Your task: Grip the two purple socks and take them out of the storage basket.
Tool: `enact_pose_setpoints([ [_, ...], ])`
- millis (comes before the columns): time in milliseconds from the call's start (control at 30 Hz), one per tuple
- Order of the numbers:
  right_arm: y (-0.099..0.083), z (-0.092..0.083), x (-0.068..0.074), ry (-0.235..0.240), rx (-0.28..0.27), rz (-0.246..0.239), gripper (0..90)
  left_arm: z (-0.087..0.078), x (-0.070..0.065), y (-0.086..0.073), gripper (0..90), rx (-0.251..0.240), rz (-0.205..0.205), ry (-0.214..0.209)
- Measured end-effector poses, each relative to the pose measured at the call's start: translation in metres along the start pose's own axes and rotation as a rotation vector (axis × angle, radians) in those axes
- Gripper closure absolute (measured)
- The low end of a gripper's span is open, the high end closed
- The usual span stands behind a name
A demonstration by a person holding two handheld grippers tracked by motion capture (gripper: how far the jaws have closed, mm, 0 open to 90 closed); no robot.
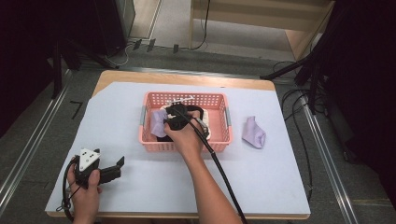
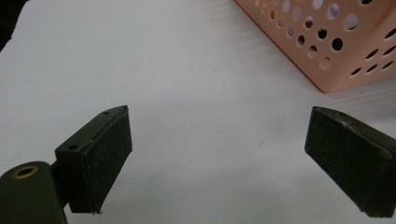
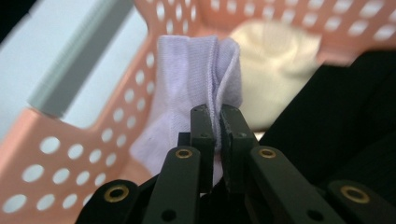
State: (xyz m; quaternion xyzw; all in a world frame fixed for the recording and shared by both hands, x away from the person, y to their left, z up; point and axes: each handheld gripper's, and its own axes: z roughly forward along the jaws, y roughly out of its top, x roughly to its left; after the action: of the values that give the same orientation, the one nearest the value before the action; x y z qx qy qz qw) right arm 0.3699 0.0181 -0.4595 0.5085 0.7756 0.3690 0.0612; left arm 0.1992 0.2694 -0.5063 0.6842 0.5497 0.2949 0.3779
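The right hand-held gripper was clamped shut on a lilac sock, pinching a fold of its cuff between the pads. The sock sat inside a pink basket at its left end, draped against the perforated wall; the basket stood near the middle of the tabletop, toward the far edge. A second lilac sock lay on the tabletop just beside the basket's right side.

The left hand-held gripper rested near the tabletop's front left corner, jaws wide apart and empty.

The hold looked thin: only an edge of fabric was caught, so the sock could slip free if lifted quickly, or snag on the basket's rim and drag the light basket along.

The right gripper view showed the pinch itself, plus a cream item and dark cloth behind the sock. The high view hid that grip under the hand but showed the second sock.
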Motion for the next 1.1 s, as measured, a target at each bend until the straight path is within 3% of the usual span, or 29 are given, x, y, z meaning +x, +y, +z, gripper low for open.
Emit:
enact_pose_setpoints([
  [267, -0.007, -0.021, -0.006, -0.007, -0.232, -0.035, 85.6, 0.000, 0.000, 0.000, 8.2, -0.003, 0.003, 0.001],
  [400, -0.011, -0.027, -0.008, -0.012, -0.315, -0.051, 85.6, -0.001, 0.000, 0.000, 8.2, -0.006, 0.000, 0.001],
  [733, -0.014, -0.045, -0.014, -0.023, -0.465, -0.106, 85.6, -0.002, 0.000, -0.001, 8.2, -0.017, -0.001, 0.000],
  [967, -0.017, -0.056, -0.025, -0.038, -0.530, -0.066, 85.6, -0.002, 0.000, -0.001, 8.2, -0.019, 0.001, 0.004],
  [1100, -0.018, -0.062, -0.030, -0.049, -0.572, -0.073, 85.6, -0.003, 0.000, -0.001, 8.2, -0.024, 0.000, 0.002],
])
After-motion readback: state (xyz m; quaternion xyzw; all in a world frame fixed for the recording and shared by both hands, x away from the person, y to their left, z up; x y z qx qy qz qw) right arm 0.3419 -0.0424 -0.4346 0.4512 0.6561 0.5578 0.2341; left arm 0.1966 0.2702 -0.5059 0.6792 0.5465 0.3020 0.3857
